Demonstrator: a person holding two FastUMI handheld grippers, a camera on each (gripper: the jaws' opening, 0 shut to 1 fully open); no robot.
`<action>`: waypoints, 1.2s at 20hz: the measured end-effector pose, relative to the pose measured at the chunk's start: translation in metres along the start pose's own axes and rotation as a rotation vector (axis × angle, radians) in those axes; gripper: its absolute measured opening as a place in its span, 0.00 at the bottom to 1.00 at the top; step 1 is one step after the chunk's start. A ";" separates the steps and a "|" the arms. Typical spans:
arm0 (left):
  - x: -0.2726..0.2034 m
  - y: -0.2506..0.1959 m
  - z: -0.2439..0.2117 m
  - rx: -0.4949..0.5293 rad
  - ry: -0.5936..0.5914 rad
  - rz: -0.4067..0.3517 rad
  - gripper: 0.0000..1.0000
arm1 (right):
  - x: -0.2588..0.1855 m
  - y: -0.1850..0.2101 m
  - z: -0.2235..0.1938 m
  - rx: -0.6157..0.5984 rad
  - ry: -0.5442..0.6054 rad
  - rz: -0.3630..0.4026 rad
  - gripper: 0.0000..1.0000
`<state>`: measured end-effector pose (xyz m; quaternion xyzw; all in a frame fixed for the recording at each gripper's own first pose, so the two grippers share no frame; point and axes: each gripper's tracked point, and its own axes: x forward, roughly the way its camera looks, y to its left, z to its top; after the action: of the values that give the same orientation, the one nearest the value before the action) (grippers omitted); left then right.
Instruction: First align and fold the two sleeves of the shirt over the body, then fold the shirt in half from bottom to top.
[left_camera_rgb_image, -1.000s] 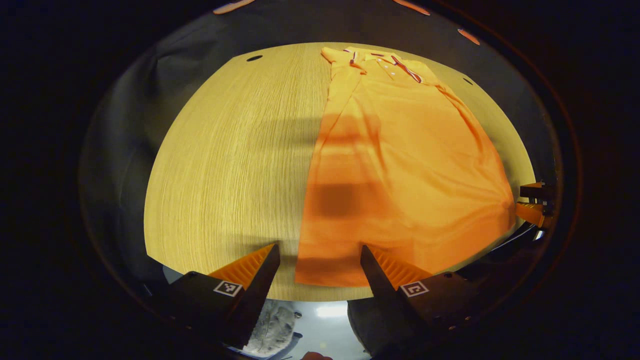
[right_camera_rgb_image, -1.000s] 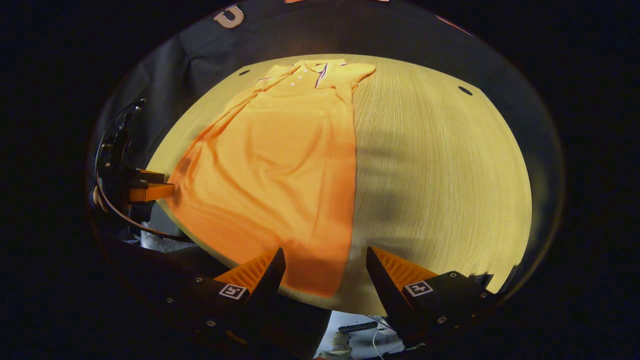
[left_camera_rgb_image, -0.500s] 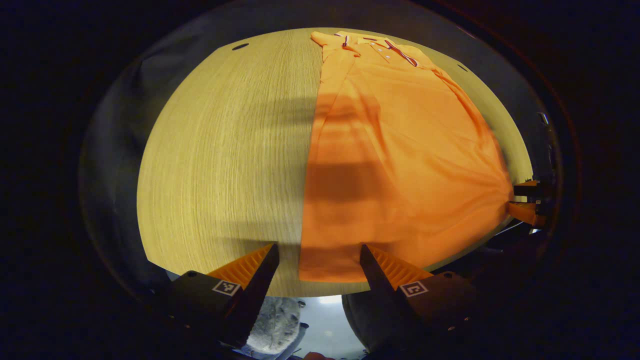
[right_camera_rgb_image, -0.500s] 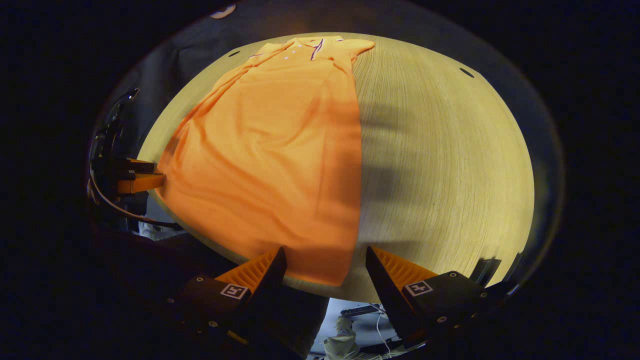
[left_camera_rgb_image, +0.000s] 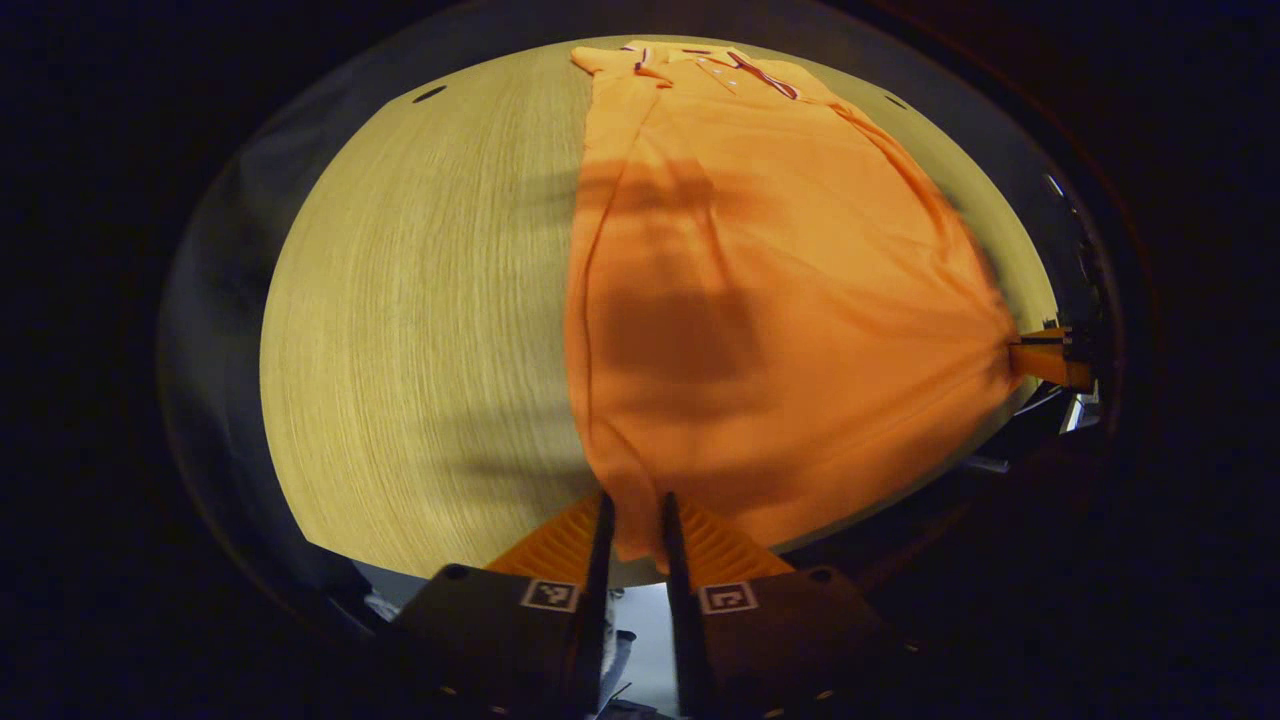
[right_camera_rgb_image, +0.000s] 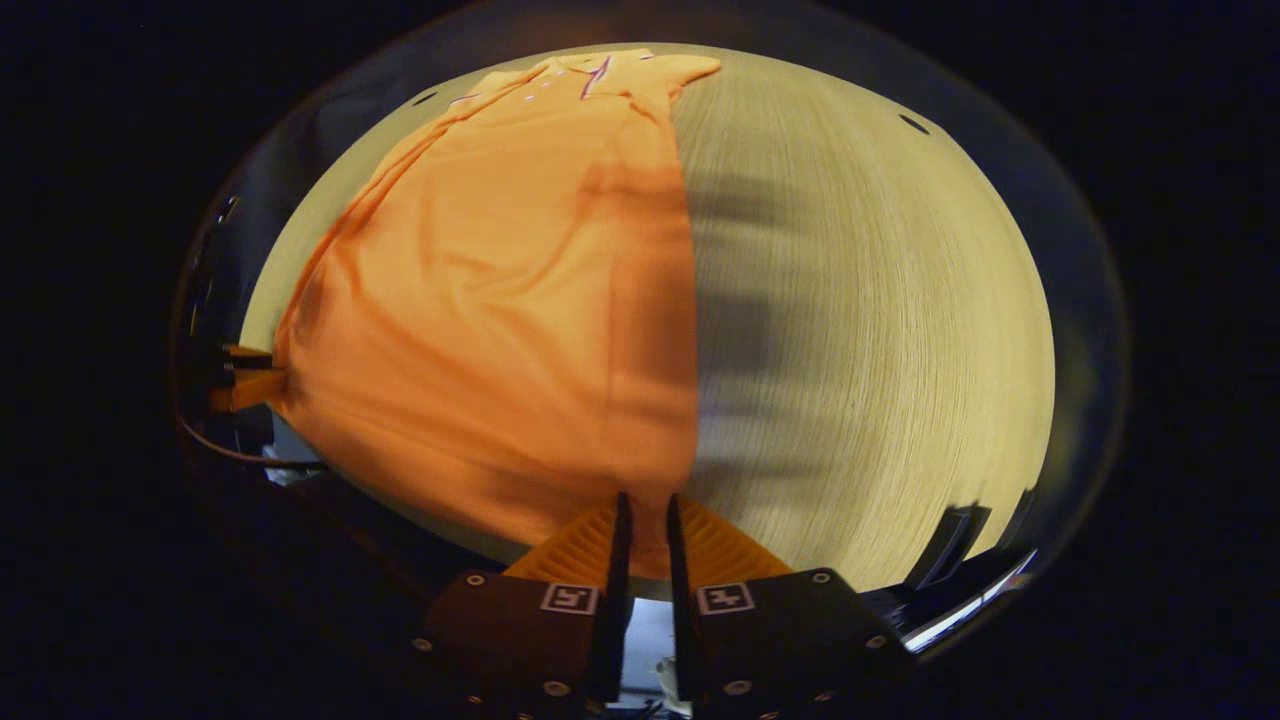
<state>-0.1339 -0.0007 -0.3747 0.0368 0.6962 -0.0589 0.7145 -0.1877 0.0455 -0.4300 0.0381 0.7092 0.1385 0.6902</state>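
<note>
An orange polo shirt (left_camera_rgb_image: 780, 300) lies lengthwise on the wooden table (left_camera_rgb_image: 420, 320), collar at the far end, both sleeves folded in over the body. My left gripper (left_camera_rgb_image: 632, 520) is shut on the shirt's near left hem corner. In the right gripper view the same shirt (right_camera_rgb_image: 500, 300) runs from the collar down to my right gripper (right_camera_rgb_image: 643, 520), which is shut on the near right hem corner. Each gripper also appears at the far side of the other's view: the right gripper (left_camera_rgb_image: 1045, 360) and the left gripper (right_camera_rgb_image: 245, 385), each pinching the hem. The hem is pulled taut between them.
Bare wood lies beside the shirt: table left part (left_camera_rgb_image: 400, 300) and table right part (right_camera_rgb_image: 870, 330). Small dark holes (right_camera_rgb_image: 912, 123) mark the tabletop near the far edge. The near table edge runs just under both grippers, with floor clutter below.
Both grippers moved forward onto the hem corners and went from open to shut on the cloth. The hem has lifted slightly and stretched between them.
</note>
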 end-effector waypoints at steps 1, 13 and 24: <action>0.001 -0.002 0.000 0.005 0.019 -0.004 0.14 | 0.000 0.008 -0.002 0.028 0.012 0.038 0.15; -0.029 -0.019 0.050 -0.120 -0.031 -0.164 0.01 | -0.022 0.022 0.045 0.193 -0.067 0.137 0.02; -0.050 -0.013 0.131 -0.076 -0.133 -0.206 0.01 | -0.041 0.015 0.105 0.217 -0.111 0.178 0.01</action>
<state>-0.0067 -0.0298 -0.3211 -0.0658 0.6492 -0.1079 0.7500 -0.0836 0.0649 -0.3875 0.1830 0.6745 0.1194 0.7052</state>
